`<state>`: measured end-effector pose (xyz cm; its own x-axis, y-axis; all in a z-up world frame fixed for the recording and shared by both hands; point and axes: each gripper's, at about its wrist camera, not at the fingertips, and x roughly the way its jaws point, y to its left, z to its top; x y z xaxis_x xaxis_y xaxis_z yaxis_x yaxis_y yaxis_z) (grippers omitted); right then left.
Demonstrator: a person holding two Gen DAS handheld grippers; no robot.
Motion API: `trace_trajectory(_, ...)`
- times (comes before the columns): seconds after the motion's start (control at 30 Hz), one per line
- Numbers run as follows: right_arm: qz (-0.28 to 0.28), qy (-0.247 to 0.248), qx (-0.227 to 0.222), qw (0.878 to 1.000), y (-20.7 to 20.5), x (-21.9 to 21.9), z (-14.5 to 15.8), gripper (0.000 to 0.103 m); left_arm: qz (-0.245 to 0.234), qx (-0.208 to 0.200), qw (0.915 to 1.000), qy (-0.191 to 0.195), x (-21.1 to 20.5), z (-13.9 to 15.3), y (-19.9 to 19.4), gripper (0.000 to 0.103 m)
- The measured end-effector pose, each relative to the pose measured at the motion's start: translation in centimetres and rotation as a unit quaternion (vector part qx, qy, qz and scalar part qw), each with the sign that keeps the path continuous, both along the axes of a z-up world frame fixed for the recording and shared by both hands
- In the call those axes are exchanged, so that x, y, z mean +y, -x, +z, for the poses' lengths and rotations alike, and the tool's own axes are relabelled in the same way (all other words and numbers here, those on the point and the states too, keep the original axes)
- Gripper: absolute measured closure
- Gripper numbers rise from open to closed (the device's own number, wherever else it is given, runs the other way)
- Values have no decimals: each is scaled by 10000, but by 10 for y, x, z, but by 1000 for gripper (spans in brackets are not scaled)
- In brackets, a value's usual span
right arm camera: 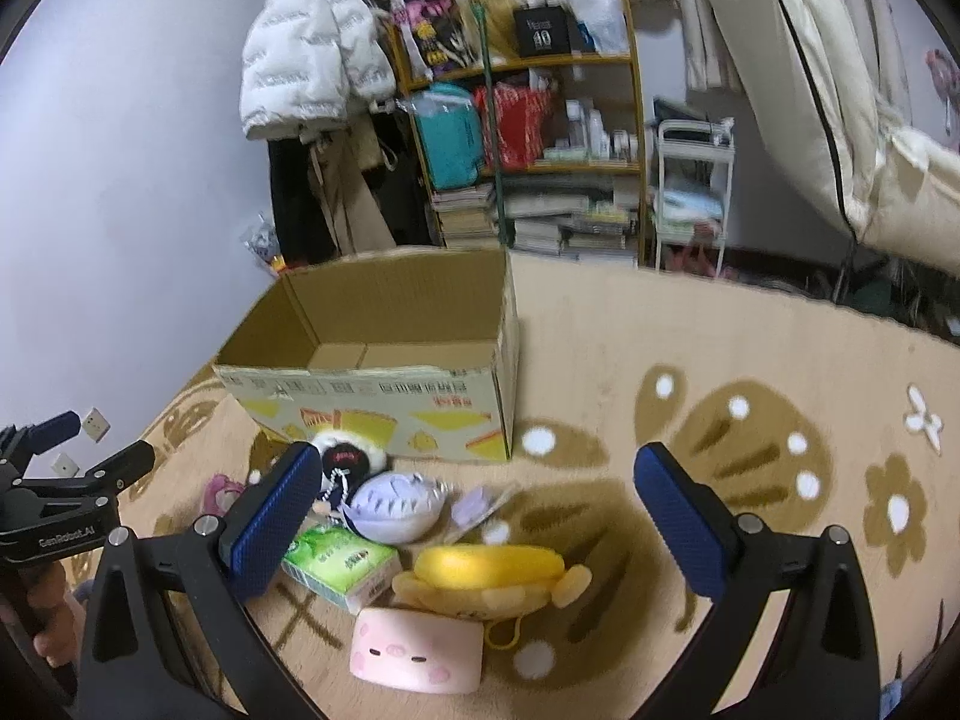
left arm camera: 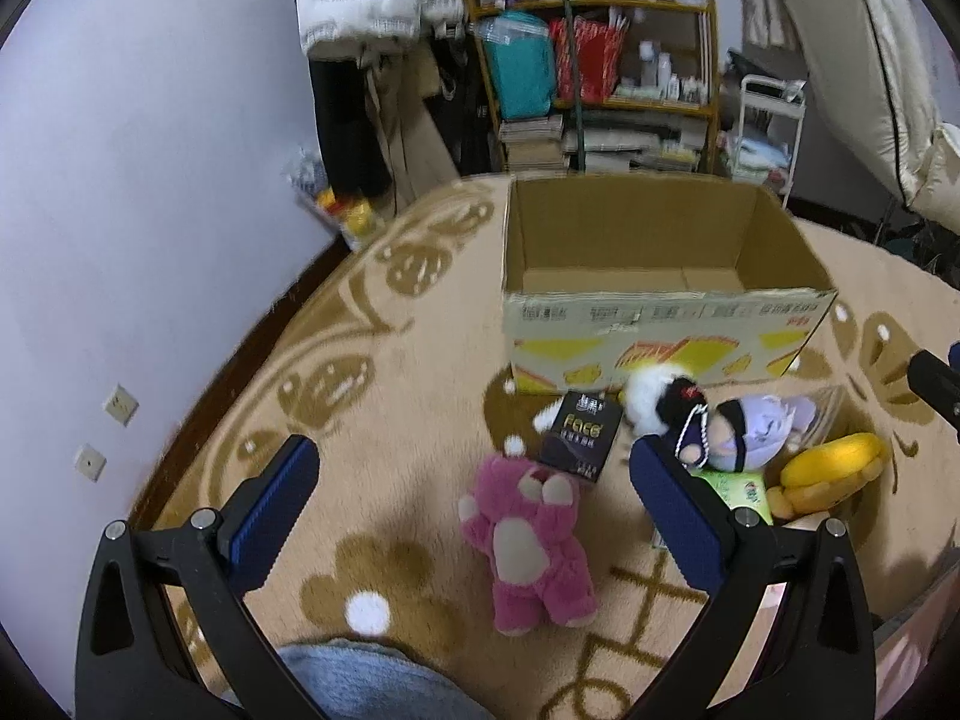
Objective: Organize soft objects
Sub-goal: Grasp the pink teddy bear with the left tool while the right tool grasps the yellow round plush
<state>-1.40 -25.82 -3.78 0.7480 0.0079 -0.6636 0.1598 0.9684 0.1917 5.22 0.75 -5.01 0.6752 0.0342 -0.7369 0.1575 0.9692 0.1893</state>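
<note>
An open cardboard box (left arm camera: 660, 318) stands on the carpet, also in the right wrist view (right arm camera: 384, 402); no toys show inside it. In front of it lie a pink plush bear (left arm camera: 528, 546), a purple-haired doll (left arm camera: 750, 429) (right arm camera: 396, 507), a white and black fluffy toy (left arm camera: 660, 396), a yellow plush (left arm camera: 834, 462) (right arm camera: 492, 570) and a pink pig plush (right arm camera: 417, 648). My left gripper (left arm camera: 474, 474) is open above the bear, holding nothing. My right gripper (right arm camera: 480, 480) is open above the yellow plush and the doll, holding nothing.
A black box marked "Face" (left arm camera: 579, 435) and a green tissue pack (right arm camera: 339, 564) lie among the toys. A cluttered shelf (left arm camera: 600, 60) and hanging coats (right arm camera: 312, 48) stand behind the box. A wall (left arm camera: 120, 180) runs along the left. A patterned carpet (right arm camera: 750, 360) extends right.
</note>
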Motion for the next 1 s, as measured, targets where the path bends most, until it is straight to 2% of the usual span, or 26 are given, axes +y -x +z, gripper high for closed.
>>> trace_trajectory(0.2,9,-417,946,9946,-18,-7,-29,0,15,580,9982,126,-1,-19,-17,1)
trace_trajectory(0.27,0,-503,1178,9918,-21,-10,-37,0,49,859,9958,302,-1,-27,-25,1)
trace_trajectory(0.43,126,-657,1564,9854,-31,-7,-55,0,109,1073,9936,324,-1,-37,-33,1)
trace_trajectory(0.63,99,-774,2075,9751,-45,-8,-77,0,47,1524,9883,100,-10,-58,-43,1)
trace_trajectory(0.8,32,-936,2317,9683,-48,-13,-88,0,157,1879,9819,-190,-12,-78,-50,1)
trace_trajectory(1.0,-56,-1077,2715,9564,-52,-17,-104,0,332,2262,9732,-261,-10,-100,-59,1)
